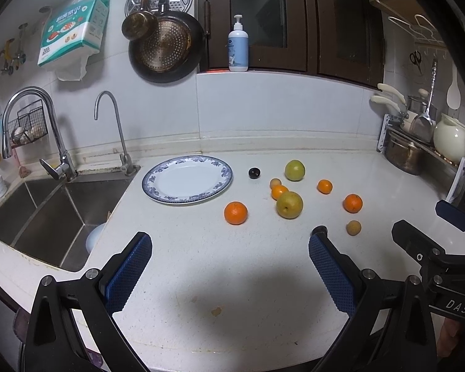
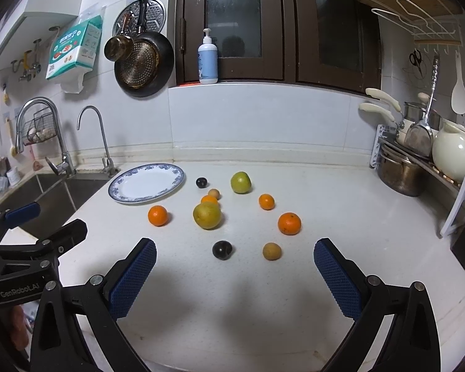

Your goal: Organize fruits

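- Kitchen walls, hanging pans and a steel sink (image 1: 43,214) are framing a white surface (image 1: 220,272) where the fruit is lying loose.
- Sitting just beside the sink, a blue-rimmed plate (image 1: 187,183) is carrying nothing yet, so the sorting is looking barely begun.
- Both claws are hovering above the near edge: the left claw (image 1: 231,271) and the right claw (image 2: 235,274) are each gaping wide and gripping nothing.
- Two green pears (image 2: 207,215) are resting among four oranges (image 2: 289,223), all off the plate to its right.
- Two tan longans (image 2: 272,251) and two dark plums (image 2: 222,250) are lying nearest the right claw.
- Judging by the layout, the next move is calling for lowering a claw around one fruit, probably the near plum, and closing gently.
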### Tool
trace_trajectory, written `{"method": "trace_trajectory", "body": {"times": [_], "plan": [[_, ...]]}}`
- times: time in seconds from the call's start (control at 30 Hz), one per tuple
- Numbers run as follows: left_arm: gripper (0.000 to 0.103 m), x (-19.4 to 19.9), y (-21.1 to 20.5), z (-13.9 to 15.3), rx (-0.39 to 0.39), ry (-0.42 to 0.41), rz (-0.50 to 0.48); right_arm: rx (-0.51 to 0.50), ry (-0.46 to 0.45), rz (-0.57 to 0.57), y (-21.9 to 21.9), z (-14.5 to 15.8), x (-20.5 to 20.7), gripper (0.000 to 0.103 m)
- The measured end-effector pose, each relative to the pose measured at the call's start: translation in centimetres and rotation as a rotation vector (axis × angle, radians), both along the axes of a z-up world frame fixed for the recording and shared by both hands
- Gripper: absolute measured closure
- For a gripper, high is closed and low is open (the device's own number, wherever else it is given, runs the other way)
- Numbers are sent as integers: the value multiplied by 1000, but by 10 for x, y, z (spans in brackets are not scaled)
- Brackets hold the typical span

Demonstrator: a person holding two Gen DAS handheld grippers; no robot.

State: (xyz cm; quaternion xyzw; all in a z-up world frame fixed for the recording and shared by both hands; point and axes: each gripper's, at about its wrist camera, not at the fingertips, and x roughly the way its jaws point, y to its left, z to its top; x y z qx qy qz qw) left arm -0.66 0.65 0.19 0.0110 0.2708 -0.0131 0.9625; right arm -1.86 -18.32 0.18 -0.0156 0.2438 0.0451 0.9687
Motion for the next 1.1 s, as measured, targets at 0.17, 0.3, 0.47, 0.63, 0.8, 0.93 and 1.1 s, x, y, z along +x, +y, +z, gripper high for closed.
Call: {"method": "trace_trajectory", "body": {"times": [0.17,0.3,0.47,0.63,0.8,0.93,1.1], "plan": [[0,1,0,1,3,-1,2,2,3,1,-1,1,1,0],[0,0,-1,1,3,-2,3,2,3,1,-1,1,1,0],[0,2,-2,1,5,0,-2,5,7,-3,-4,2,3,0],[0,4,-4,2,7,-1,-4,6,9,-5,-5,2,4,0],[0,5,-5,3,12,-7,-6,7,9,-6,-5,2,5,0],[0,5,-6,3,14,-8,-5,8,9,-7,-6,2,6,0],[0,5,-6,3,12,-10,-5,9,9,-5,-6,2,6,0]]}}
